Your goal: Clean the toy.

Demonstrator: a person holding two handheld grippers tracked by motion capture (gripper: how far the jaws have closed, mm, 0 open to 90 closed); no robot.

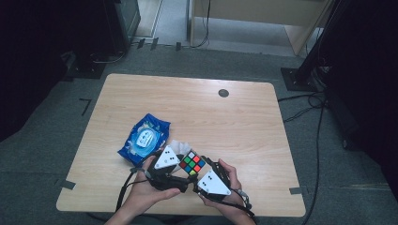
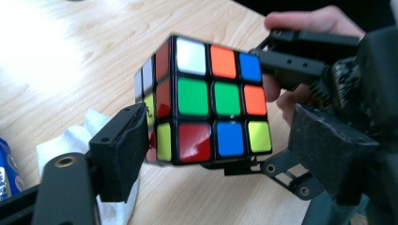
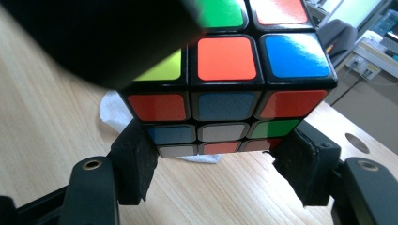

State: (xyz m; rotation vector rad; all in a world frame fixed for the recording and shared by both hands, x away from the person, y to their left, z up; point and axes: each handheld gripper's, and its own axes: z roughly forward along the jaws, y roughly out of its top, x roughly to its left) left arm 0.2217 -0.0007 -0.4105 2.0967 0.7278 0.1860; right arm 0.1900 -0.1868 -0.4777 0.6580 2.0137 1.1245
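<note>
A person's two hands come in from the near edge of a light wooden table, each holding a black gripper. Between the two grippers, held up off the table near its front edge, is a puzzle cube with mixed coloured squares: white, orange, blue, green, red and yellow.

The right gripper holds the cube. In the right gripper view its two black padded fingers press against opposite sides of the cube's lowest layer, with the cube standing up between them.

The left gripper is spread wide. In the left gripper view one of its fingers sits just beside the cube's left corner, at the yellow and red squares, while the other finger stands off to the right, apart from the cube. It does not clamp the cube. Whether the nearer finger touches the cube cannot be told.

On the table just behind the cube lies a crumpled white tissue. To the left of that, a blue packet of wipes lies flat with a white label on top. Farther back on the table is a small round dark hole.
</note>
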